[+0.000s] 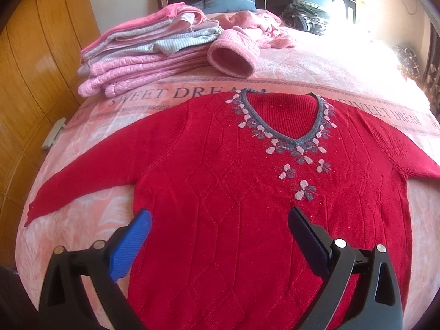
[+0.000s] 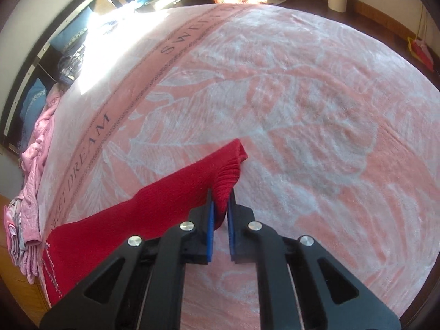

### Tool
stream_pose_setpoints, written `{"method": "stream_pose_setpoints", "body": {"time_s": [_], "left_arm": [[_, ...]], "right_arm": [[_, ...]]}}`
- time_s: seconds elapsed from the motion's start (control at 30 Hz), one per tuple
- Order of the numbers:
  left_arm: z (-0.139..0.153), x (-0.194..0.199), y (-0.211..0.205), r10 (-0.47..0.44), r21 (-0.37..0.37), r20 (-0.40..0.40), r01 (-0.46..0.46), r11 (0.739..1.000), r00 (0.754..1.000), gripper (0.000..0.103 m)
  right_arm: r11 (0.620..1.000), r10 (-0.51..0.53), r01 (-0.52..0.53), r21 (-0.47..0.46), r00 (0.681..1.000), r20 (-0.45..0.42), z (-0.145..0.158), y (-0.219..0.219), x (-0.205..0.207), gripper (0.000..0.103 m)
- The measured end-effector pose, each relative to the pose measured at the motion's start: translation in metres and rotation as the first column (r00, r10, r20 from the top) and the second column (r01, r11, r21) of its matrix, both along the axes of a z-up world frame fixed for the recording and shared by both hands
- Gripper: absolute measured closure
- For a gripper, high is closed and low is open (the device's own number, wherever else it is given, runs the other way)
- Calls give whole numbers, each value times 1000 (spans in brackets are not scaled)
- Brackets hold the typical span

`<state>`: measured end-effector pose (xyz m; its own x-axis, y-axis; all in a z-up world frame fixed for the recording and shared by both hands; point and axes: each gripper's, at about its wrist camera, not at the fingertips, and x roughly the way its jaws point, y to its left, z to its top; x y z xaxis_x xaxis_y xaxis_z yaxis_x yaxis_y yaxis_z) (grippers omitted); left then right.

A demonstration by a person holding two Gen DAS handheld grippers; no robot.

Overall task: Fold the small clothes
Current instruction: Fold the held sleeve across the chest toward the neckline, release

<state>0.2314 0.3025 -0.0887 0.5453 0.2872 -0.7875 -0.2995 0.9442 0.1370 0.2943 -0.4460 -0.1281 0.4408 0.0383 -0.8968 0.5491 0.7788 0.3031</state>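
A red knit sweater [image 1: 247, 198] with a grey V-neck and pale flower pattern lies flat, front up, on the pink bed cover [image 1: 90, 198], both sleeves spread outward. My left gripper [image 1: 220, 217] hovers open above the sweater's lower body, blue pads wide apart, nothing between them. In the right wrist view the sweater's right sleeve [image 2: 154, 200] stretches from the lower left to its ribbed cuff [image 2: 228, 170]. My right gripper [image 2: 220, 192] is shut on that cuff, which bunches up between the pads and lifts slightly off the cover.
A stack of folded pink and striped clothes [image 1: 143, 55] sits at the back left of the bed, with loose pink garments [image 1: 258, 30] behind. Blue pillows [image 1: 228, 0] lean on the dark headboard. A wooden wardrobe [image 1: 30, 82] stands left. The bed cover [image 2: 316, 110] spreads beyond the cuff.
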Motion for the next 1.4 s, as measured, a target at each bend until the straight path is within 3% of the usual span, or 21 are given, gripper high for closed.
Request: {"method": "stream_pose_setpoints", "body": {"time_s": [0.07,0.13,0.33,0.5,0.7,1.0,1.33,1.4], "left_arm": [[-2,0,6,8,4,-5,-8,1000,1000,4],[-4,1,12,21,3,-12,-21,1000,1000,4],[-6,10,34,63,-36,-17,-63,997,998,4],[-11,21,53,85,-89,-26,-87,992,996,4],[-15,30,70,107,-152,-34,-111,982,994,4],[-23,37,76,72,-125,-53,-78,989,996,4],[-26,39,84,82,-159,-52,-89,983,995,4],[-26,41,82,74,-174,-48,-81,981,996,4]], "right_arm": [[1000,-15,15,6,999,-47,-22,4,2,96],[1000,-30,30,-8,998,-50,-19,8,1,96],[975,27,-27,-219,1000,-4,27,54,18,96],[962,192,-163,-217,974,119,67,135,42,96],[894,448,-432,-120,864,230,93,275,74,96],[706,694,-707,-42,678,241,82,471,83,96],[552,813,-833,32,546,201,39,592,74,95],[530,828,-847,51,529,185,29,603,73,85]]}}
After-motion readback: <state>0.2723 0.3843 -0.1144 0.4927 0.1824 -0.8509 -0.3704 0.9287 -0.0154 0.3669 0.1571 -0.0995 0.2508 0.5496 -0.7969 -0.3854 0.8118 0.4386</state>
